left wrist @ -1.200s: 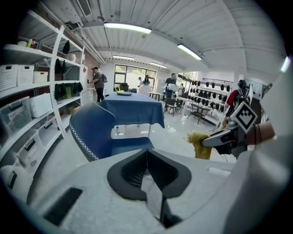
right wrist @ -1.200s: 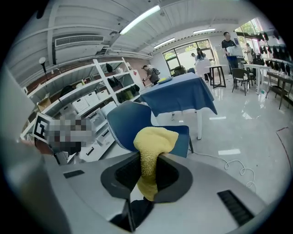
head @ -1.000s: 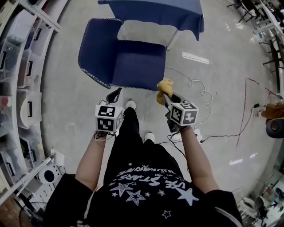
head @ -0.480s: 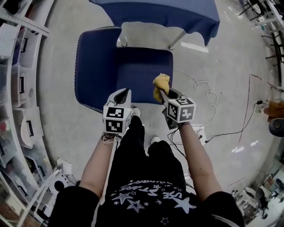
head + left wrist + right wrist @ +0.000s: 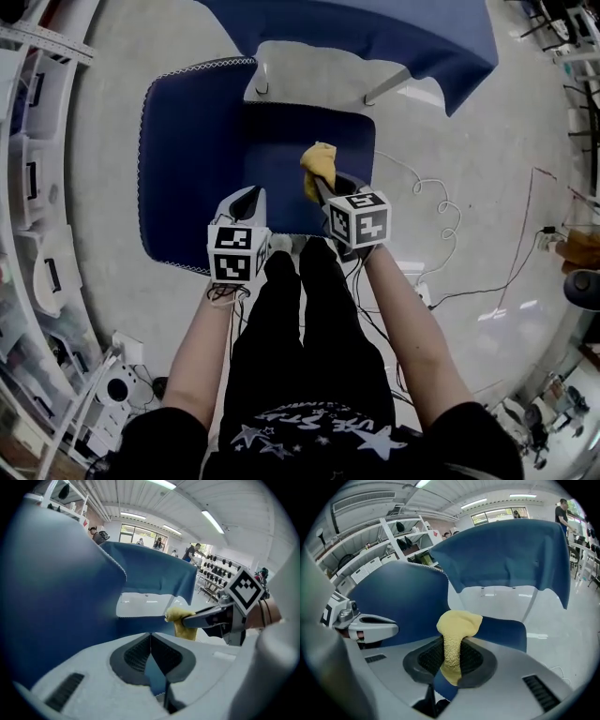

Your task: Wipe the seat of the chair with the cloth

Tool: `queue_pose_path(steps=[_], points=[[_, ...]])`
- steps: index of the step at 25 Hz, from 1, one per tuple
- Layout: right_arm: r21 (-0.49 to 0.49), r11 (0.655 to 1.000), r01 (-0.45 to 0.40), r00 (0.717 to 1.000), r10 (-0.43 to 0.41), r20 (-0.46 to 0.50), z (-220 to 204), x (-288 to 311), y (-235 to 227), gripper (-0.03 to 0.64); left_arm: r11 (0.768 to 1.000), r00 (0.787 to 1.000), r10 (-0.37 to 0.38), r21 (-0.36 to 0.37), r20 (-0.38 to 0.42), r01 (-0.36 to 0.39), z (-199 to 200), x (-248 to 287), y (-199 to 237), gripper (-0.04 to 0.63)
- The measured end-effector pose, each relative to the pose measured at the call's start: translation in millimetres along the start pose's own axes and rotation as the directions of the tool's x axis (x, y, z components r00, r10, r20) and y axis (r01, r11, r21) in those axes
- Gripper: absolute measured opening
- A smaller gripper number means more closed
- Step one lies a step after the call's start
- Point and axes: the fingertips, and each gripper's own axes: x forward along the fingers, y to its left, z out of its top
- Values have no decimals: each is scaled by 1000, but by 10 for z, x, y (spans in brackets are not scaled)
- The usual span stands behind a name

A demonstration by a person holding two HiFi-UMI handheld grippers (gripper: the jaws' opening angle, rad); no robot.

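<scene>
While the person stood at the front edge of the chair, the right tool was clamped on the yellow cloth; in the right gripper view a ribbed strip of the cloth ran down between the 2 jaws and a rounded bunch of it stood out beyond their tips. From the head view that bunch sat over the middle of the dark blue seat, towards its near edge; whether it touched the seat could not be told. The left tool hung just beside the right one, over the near left part of the seat; in the left gripper view its jaws met with nothing between them, and the right tool's jaws with the cloth showed ahead and to the right. Each tool carried its marker cube, and the 2 tools were near each other but apart. The chair's backrest, edged with a pale trim, lay at the left of the seat in the head view. Beyond the chair stood a worktop draped in blue fabric, with pale legs showing under the drape. A thin cable curled on the grey floor to the right; white shelving lined the left side.
</scene>
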Motion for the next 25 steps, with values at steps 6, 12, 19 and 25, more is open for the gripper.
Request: queue_pose_path(steps=[6, 12, 19, 25], points=[[-14, 997, -75, 997, 75, -27, 213, 676, -194, 66, 994, 998, 61, -85, -6, -61, -11, 347, 212, 20], [-41, 990, -134, 990, 133, -36, 435, 1353, -179, 66, 992, 996, 89, -90, -23, -91, -93, 647, 385, 20], [-38, 980, -194, 979, 191, -64, 545, 2024, -51, 66, 985, 991, 126, -118, -33, -129, -211, 904, 613, 20], [-68, 975, -209, 973, 201, -112, 495, 2451, -12, 66, 981, 990, 139, -133, -30, -142, -251, 1062, 656, 20]])
